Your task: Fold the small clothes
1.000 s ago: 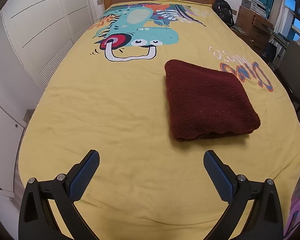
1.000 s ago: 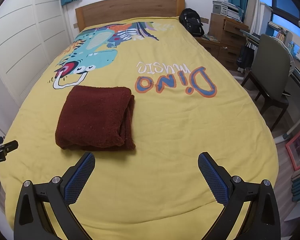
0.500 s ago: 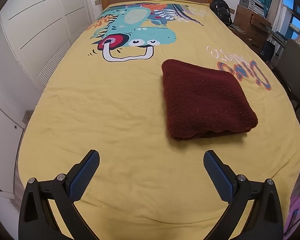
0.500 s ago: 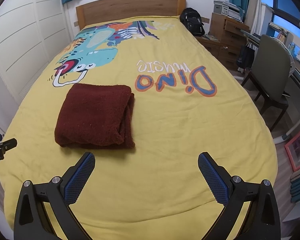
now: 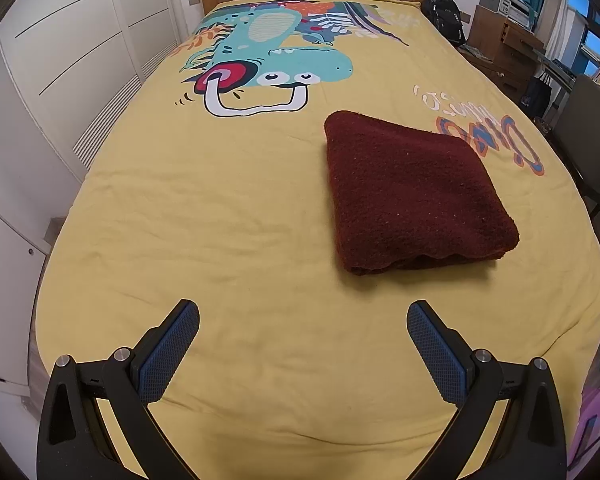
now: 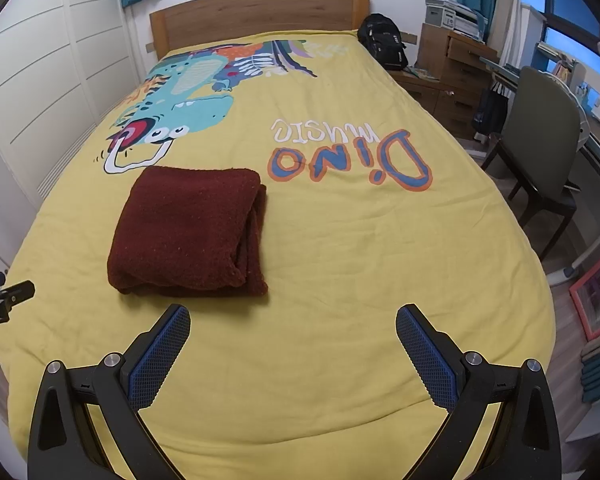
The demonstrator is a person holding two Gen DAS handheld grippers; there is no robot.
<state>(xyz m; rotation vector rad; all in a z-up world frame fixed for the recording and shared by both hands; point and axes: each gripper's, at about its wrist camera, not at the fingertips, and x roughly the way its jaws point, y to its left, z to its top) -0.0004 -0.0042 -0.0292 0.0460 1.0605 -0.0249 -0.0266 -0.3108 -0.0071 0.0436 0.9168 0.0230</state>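
Maroon fleece garment [image 5: 412,192] lies folded square on yellow dinosaur bedspread [image 5: 220,216]; left gripper [image 5: 302,344] and right gripper [image 6: 292,346] spread, empty — folding looks finished.

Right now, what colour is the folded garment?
Dark maroon folded garment, clearest in the right wrist view.

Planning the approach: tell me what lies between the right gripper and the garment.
Only bare yellow bedspread between right gripper and folded maroon garment, per right wrist view.
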